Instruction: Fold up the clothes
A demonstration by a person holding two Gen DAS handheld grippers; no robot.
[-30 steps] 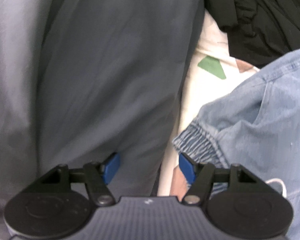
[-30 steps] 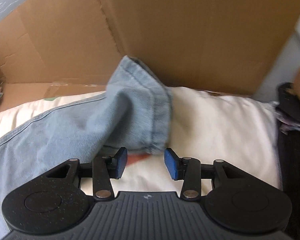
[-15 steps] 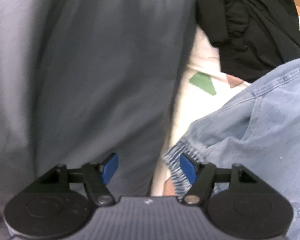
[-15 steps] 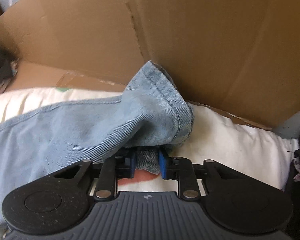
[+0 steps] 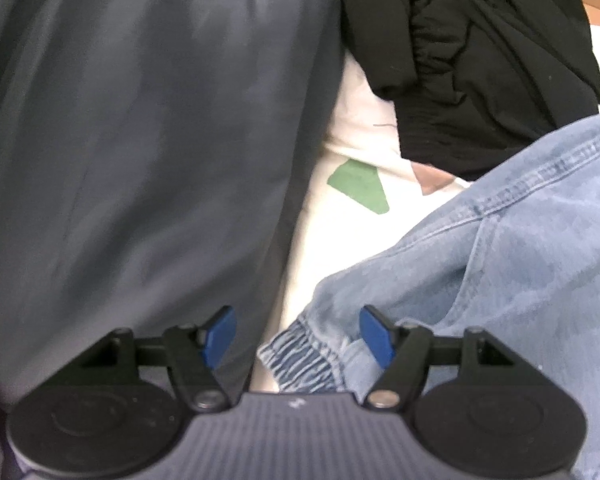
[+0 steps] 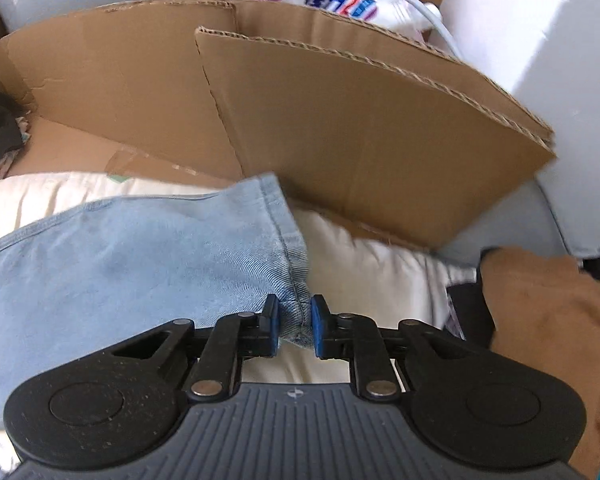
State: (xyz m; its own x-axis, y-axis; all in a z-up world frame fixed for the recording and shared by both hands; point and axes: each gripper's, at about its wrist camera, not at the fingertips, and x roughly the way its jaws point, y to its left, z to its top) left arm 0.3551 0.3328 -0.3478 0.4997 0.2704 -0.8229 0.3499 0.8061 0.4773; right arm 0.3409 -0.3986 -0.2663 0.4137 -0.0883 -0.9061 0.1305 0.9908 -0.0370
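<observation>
Barely started: right gripper (image 6: 295,326), just closed, clamps the jeans (image 6: 120,264) hem at lower centre of the frame, left gripper (image 5: 296,336) gaping over the elastic waistband (image 5: 300,364) at bottom centre, no fold made yet, everything left.

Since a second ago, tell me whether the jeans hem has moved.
Yes. The right gripper, whose jaws have just been closing, pinches the jeans hem and has lifted it up, away from the white bedding.

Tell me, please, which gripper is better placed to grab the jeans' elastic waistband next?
Left. The left gripper hangs open right over the elastic waistband, while the right gripper is clamped on the jeans' hem.
</observation>
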